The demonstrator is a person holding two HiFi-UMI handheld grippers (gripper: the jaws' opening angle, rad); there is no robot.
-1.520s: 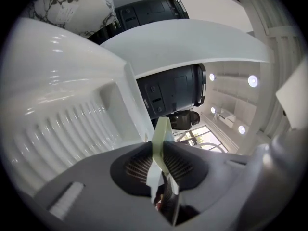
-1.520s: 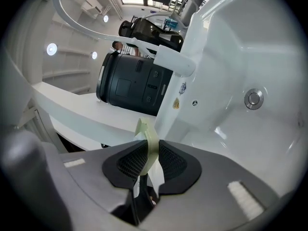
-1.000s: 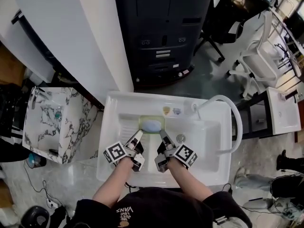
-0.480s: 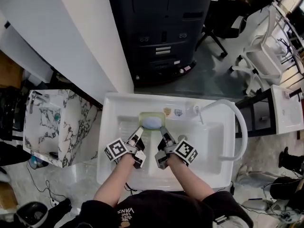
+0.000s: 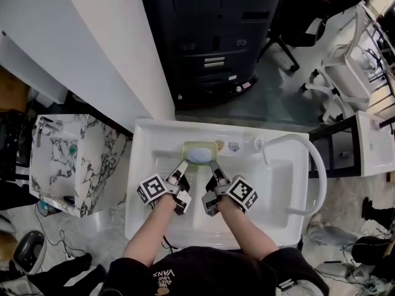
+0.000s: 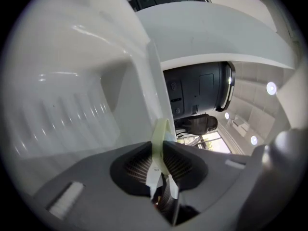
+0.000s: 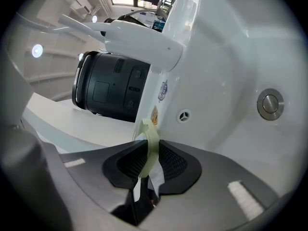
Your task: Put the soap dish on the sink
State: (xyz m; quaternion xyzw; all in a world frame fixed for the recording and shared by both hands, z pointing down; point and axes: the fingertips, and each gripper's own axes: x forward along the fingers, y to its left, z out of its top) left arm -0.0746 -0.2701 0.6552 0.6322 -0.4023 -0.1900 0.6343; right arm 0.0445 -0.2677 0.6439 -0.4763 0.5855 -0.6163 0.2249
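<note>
A pale green soap dish (image 5: 199, 152) with a blue soap in it sits at the back ledge of the white sink (image 5: 148, 227) in the head view. My left gripper (image 5: 184, 166) is shut on the dish's front left rim and my right gripper (image 5: 213, 166) on its front right rim. In the left gripper view the green rim (image 6: 160, 143) stands edge-on, pinched between the ribbed pads. The right gripper view shows the same thin rim (image 7: 150, 148) clamped between its pads, with the sink's drain (image 7: 270, 103) off to the right.
A white faucet with a curved hose (image 5: 311, 165) rises at the sink's right back corner. A dark cabinet (image 5: 213, 36) stands behind the sink. A marbled basin (image 5: 58, 159) is to the left, and a white chair (image 5: 349, 66) to the far right.
Both grippers have carried the dish away from me, from over the basin's washboard to the back ledge, and lowered it a little. Their grips have not changed.
</note>
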